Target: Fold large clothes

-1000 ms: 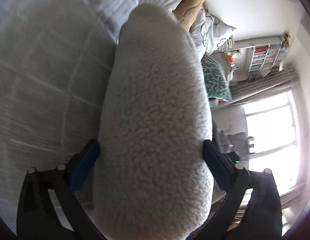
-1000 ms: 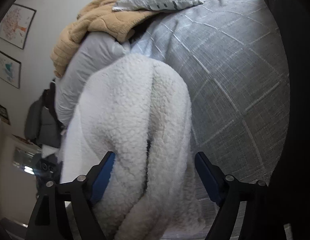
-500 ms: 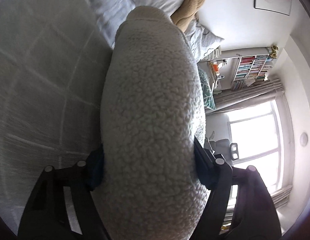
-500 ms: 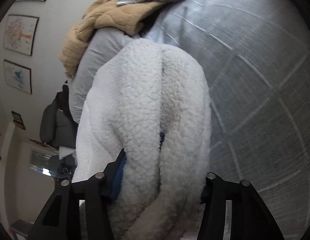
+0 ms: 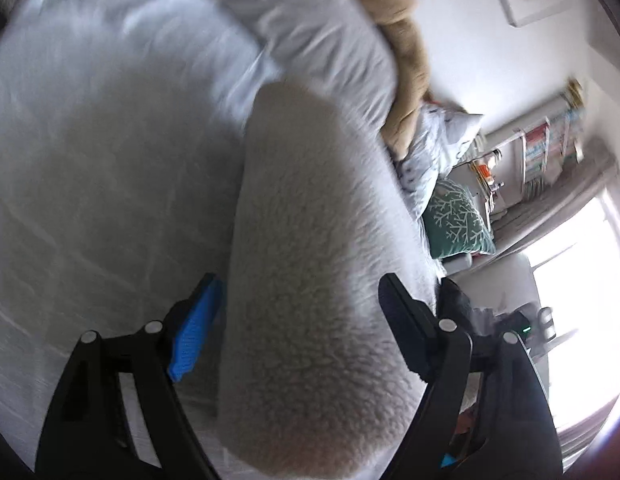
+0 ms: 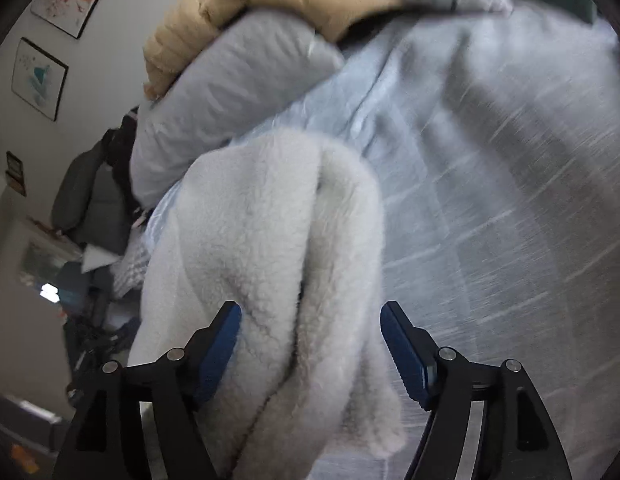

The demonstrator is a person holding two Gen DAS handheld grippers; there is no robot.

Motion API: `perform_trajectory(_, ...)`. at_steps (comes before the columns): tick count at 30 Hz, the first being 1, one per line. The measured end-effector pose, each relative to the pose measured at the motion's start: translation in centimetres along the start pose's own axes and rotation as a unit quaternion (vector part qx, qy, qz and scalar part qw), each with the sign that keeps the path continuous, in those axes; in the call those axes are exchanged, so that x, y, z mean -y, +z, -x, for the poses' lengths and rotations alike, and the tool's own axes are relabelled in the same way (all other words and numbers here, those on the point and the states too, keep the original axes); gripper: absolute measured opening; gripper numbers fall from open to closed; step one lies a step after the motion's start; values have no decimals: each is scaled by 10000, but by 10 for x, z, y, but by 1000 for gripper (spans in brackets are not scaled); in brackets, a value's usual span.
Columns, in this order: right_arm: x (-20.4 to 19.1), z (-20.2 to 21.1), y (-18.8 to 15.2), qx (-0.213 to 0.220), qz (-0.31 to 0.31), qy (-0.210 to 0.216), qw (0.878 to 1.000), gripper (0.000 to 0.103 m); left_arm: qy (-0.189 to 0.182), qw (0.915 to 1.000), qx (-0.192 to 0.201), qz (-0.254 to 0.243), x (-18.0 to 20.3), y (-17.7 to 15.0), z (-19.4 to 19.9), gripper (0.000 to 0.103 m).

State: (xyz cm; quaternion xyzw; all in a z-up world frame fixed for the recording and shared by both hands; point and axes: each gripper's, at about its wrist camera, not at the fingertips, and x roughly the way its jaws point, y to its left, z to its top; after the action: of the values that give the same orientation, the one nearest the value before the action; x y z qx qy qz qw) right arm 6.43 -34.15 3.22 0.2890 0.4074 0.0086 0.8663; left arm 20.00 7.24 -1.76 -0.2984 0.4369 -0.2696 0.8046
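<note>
A thick white fleece garment point(image 5: 314, 264) is folded into a bulky bundle above the grey bed cover point(image 5: 90, 184). My left gripper point(image 5: 298, 320) has its jaws around the bundle's folded end, squeezing it. In the right wrist view the same fleece point(image 6: 270, 248) shows a seam between two rolled layers. My right gripper point(image 6: 310, 344) has its jaws around the bundle's other end; the right pad point(image 6: 402, 348) stands a little off the cloth. Both views are motion-blurred.
A grey pillow point(image 6: 230, 92) and a tan knitted blanket point(image 6: 270, 0) lie at the bed's head. A green patterned cushion point(image 5: 454, 220) and a printed pillow point(image 5: 442, 144) sit near a bookshelf point(image 5: 542, 152) and bright window. A dark chair point(image 6: 94, 200) stands beside the bed.
Both grippers closed on the fleece bundle half a second ago, then both jaws widened slightly. The bundle has moved towards the pillows; the views blur with motion.
</note>
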Motion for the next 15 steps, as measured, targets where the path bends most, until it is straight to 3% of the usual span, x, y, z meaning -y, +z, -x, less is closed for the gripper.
perform_trajectory(1,-4,20,2,397,64,-426,9983,74,147,9992,205,-308,12,2,8,81)
perform_trajectory(3,-15,46,2,844,66,-703,9939,74,417,9933,623,-881,37,5,20,78)
perform_trajectory(6,-51,68,0,1265,197,-445,9908,74,603,9830,941,-1458,67,3,18,75)
perform_trajectory(11,-130,47,-9,1631,879,-124,9826,72,776,9767,845,-1814,81,-13,-16,68)
perform_trajectory(14,-138,16,-15,1707,1042,-106,9797,72,1043,9714,743,-2000,82,-24,-43,68)
perform_trajectory(15,-129,-1,-16,1675,1026,-388,9798,72,1227,9679,697,-2080,81,-26,-53,68)
